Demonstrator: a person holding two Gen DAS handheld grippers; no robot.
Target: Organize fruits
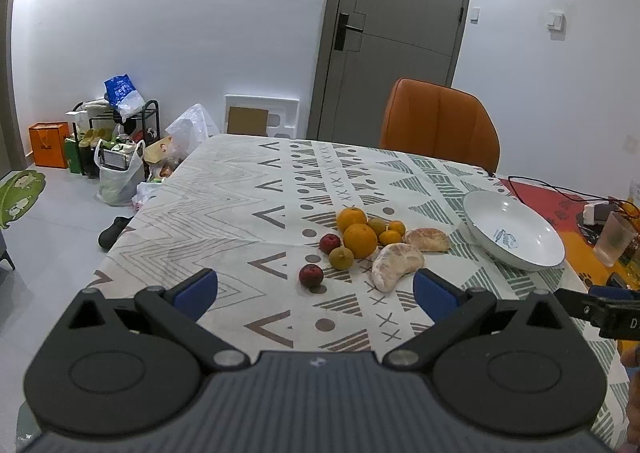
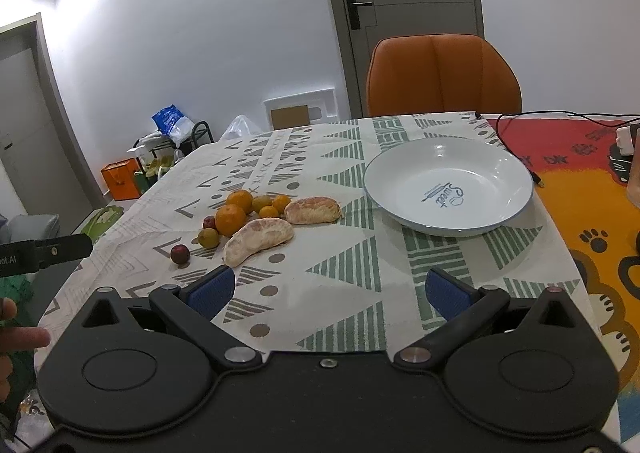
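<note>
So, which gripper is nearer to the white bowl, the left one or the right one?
Right. The right gripper hangs open just short of the white bowl, which lies ahead, slightly to its right. The left gripper faces the fruits; the bowl sits farther off to its right.

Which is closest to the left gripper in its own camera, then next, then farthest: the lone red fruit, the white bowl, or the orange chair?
From the left gripper:
1. Lone red fruit, just ahead.
2. White bowl, right side.
3. Orange chair, beyond the table's far edge.

Orange chair (image 2: 444, 75) behind table, grey door (image 1: 404, 25).
</note>
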